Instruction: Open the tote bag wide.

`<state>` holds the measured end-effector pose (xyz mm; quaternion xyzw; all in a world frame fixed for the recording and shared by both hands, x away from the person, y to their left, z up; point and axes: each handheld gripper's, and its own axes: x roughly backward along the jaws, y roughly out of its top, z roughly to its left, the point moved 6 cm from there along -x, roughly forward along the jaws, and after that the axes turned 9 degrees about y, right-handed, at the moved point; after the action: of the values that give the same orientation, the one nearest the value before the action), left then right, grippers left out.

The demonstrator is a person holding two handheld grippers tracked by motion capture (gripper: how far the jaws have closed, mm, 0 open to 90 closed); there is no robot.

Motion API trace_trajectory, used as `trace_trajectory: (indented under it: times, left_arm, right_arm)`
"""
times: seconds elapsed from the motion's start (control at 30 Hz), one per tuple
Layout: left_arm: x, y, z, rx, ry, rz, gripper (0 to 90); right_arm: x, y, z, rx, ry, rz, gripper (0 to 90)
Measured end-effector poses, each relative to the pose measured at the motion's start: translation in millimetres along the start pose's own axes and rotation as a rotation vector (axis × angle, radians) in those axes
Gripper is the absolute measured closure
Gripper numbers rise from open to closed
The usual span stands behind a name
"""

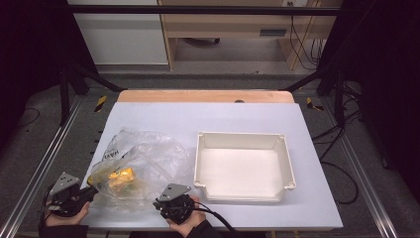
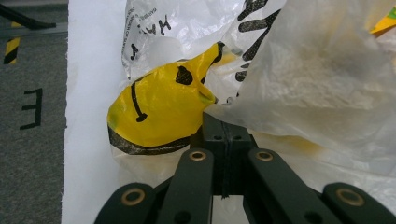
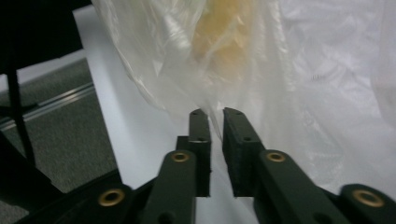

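My left gripper (image 1: pixel 91 192) sits at the near left corner of the table (image 1: pixel 307 198), jaws pressed together on a fold of the clear plastic bag (image 1: pixel 143 153). In the left gripper view the film is pinched just beside a yellow printed patch (image 2: pixel 159 112) carrying black marks.

The bag lies crumpled on the white surface between my two hands, left of the white bin (image 1: pixel 286 163) and apart from it. A yellow item (image 1: pixel 121 176) shows through the film.

My right gripper (image 1: pixel 166 201) holds the bag's near edge. Its jaws are almost together with a thin pleat of film between them; I judge this a light pinch.

Step in hand, by my judgement: both edges gripped, ready to open the bag or lift it. The next move calls for drawing the two pinches evenly, without tearing the film.

Writing: black letters (image 2: pixel 149 25) on the film, upside down and partly folded; I cannot read a full word.
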<state>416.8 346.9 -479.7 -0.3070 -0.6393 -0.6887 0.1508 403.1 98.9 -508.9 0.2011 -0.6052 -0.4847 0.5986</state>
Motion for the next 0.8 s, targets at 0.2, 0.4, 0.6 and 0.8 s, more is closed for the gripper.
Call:
trace_trajectory:
  times: [0.2, 0.4, 0.6, 0.8]
  left_arm:
    - [1.0, 0.8, 0.3, -0.001, 0.003, -0.004, 89.9]
    - [1.2, 1.0, 0.7, 0.002, 0.004, -0.005, 89.9]
    - [3.0, 2.5, 1.9, 0.011, -0.003, -0.024, 89.8]
    - [9.6, 8.0, 4.1, 0.04, -0.001, -0.069, 80.3]
  right_arm:
    - [30.1, 28.5, 6.9, 0.03, 0.001, -0.134, 64.7]
    - [44.7, 49.5, -3.8, 0.026, -0.069, -0.206, 58.4]
    - [18.5, 41.2, -20.6, -0.004, -0.082, -0.118, 57.1]
    - [14.7, 32.8, -14.6, -0.007, -0.025, -0.083, 88.7]
